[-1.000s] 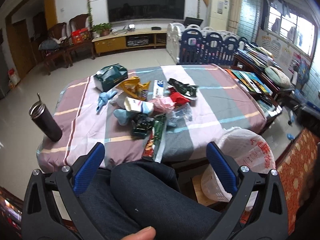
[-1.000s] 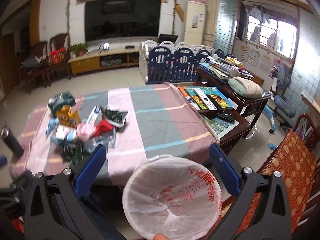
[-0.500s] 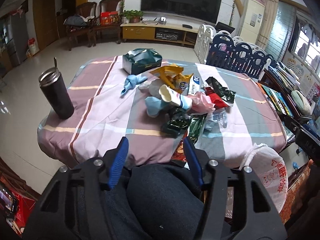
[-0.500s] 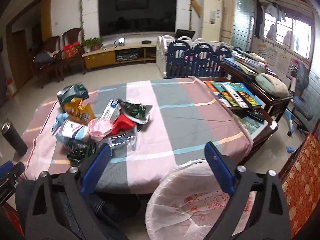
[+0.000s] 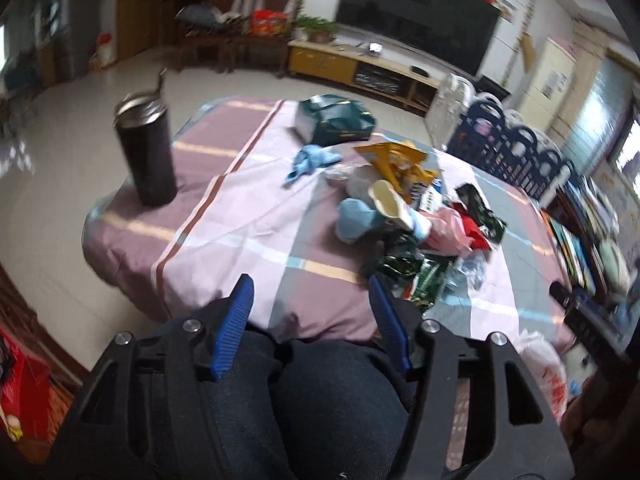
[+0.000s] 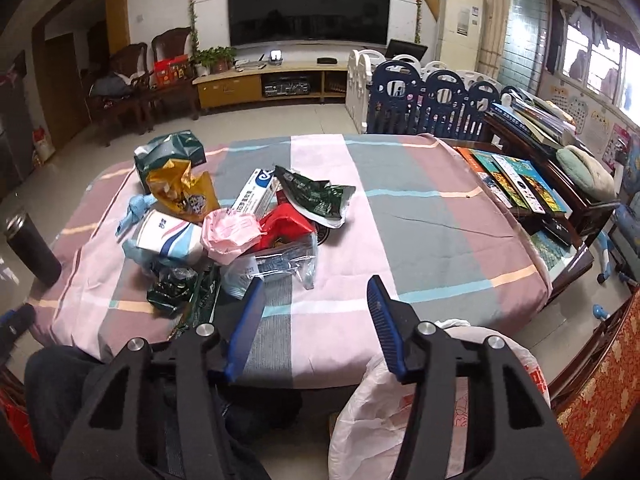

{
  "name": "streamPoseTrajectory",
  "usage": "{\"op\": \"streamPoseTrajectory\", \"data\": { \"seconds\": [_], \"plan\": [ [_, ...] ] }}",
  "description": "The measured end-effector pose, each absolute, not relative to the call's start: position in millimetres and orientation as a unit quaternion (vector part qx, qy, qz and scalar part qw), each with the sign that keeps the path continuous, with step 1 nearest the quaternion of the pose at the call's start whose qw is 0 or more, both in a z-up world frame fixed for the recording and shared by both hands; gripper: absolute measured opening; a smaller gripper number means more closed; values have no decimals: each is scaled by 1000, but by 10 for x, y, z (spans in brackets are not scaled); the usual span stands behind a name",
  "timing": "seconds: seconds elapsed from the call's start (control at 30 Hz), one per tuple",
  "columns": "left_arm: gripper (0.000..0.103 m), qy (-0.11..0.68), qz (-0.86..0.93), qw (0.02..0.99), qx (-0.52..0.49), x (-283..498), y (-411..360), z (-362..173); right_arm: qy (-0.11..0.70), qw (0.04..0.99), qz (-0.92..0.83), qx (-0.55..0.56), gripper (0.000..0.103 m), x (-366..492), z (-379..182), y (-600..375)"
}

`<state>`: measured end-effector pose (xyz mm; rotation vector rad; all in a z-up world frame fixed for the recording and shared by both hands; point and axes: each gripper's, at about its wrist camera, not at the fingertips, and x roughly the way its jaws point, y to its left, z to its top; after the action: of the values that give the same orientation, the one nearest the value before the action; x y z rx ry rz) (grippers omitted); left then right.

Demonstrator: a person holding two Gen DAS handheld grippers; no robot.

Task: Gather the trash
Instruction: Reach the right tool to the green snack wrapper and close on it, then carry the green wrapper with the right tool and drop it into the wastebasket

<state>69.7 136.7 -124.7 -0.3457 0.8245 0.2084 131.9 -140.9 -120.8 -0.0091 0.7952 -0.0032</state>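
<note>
- Left gripper (image 5: 310, 294): tilted downward over the person's dark-trousered lap (image 5: 320, 408), aimed at the near edge of the table (image 5: 256, 220). Jaws about half spread and opening slightly; nothing between the two ribbed blue pads.
- Beyond and left of the left fingers: one dark cylindrical tumbler (image 5: 145, 148) with a metal lid, upright on the striped cloth.
- Ahead and right of the left fingers: the trash pile (image 5: 404, 216), a loose heap of crinkled wrappers, one paper cup on its side, and crumpled blue and pink pieces. The right fingertip lies just beside the green foil wrappers at the pile's near edge; contact cannot be told.
- Right gripper (image 6: 316, 294): pitched downward above the table's near edge. Jaws about half spread and closing; empty, only cloth between the pads.
- Ahead and left of the right fingers: the same trash pile (image 6: 236, 224); one clear plastic bag (image 6: 276, 266) lies just beyond the left fingertip.
- Below the right finger: one thin white bin liner (image 6: 400, 420) with red print, beside the table.
</note>
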Motion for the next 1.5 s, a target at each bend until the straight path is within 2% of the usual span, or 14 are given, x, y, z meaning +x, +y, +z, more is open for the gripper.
{"op": "streamPoseTrajectory", "data": {
  "seconds": [0.1,0.2,0.33,0.43,0.5,0.53,0.63,0.87,1.03,1.1,1.33,1.37,1.4,1.5],
  "plan": [
    [61,419,101,876,-217,724,1512,-1344,429,903,26,-3,54,1515,-1451,-1256],
    [70,430,103,875,-197,749,1467,-1380,468,882,57,0,56,1701,-1709,-1013],
    [77,438,95,873,-195,777,1430,-1420,501,859,105,11,69,1822,-1964,-629],
    [77,447,101,866,-200,803,1461,-1489,512,852,112,-8,70,1891,-2133,-423],
    [77,451,104,863,-202,803,1482,-1521,520,847,114,-7,56,1930,-2241,-388],
    [77,450,104,863,-202,806,1487,-1528,527,842,116,0,30,1935,-2267,-404],
    [77,450,106,865,-196,820,1490,-1563,518,847,113,21,15,1913,-2197,-566],
    [77,449,75,864,-217,1124,1470,-1637,489,866,93,50,13,1827,-1848,-1072],
    [77,481,14,860,-171,1719,1103,-1848,487,866,90,66,13,1689,-1753,-1296],
    [82,503,-12,852,-146,1993,886,-1984,484,868,86,67,13,1630,-1711,-1363],
    [82,526,-39,844,-97,2428,462,-2259,484,870,65,70,13,1502,-1638,-1606],
    [81,530,-42,841,-102,2463,468,-2293,484,870,63,69,13,1493,-1630,-1610],
    [70,538,-46,834,-111,2503,481,-2342,483,871,61,69,13,1491,-1623,-1617],
    [58,534,-57,832,-136,2525,525,-2378,483,871,60,70,13,1478,-1607,-1611]
  ]
}}
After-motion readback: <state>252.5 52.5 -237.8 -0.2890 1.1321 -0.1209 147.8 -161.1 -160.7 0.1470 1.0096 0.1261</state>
